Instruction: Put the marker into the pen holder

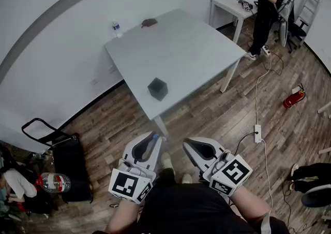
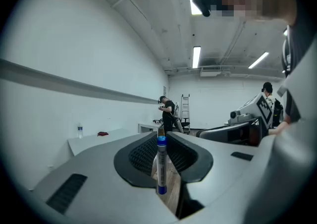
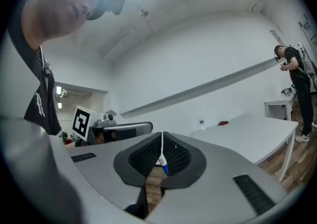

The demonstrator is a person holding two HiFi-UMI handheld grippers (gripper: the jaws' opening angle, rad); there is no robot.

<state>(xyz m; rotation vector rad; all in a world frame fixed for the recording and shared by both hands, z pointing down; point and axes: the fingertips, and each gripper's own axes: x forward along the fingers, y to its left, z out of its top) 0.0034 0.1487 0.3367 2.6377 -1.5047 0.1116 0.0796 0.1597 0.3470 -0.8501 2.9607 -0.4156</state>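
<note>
A white marker with a blue cap [image 2: 161, 164] stands upright between the jaws of my left gripper [image 2: 162, 136], which is shut on it. In the head view the marker [image 1: 149, 146] lies along the left gripper [image 1: 154, 135], held low near my body. The pen holder [image 1: 158, 89], a black cube, sits near the front edge of the grey table [image 1: 181, 52], well ahead of both grippers. My right gripper [image 1: 187, 144] is beside the left one; its tips [image 3: 162, 141] meet. A small white and blue bit shows in its gap, and I cannot tell what it is.
A small water bottle [image 1: 117, 29] and a brown thing [image 1: 149, 22] sit at the table's far edge. A person [image 1: 268, 5] stands by a second table at the back right. A fire extinguisher [image 1: 293, 97], a power strip [image 1: 257, 133] and a black cart [image 1: 64, 152] are on the wooden floor.
</note>
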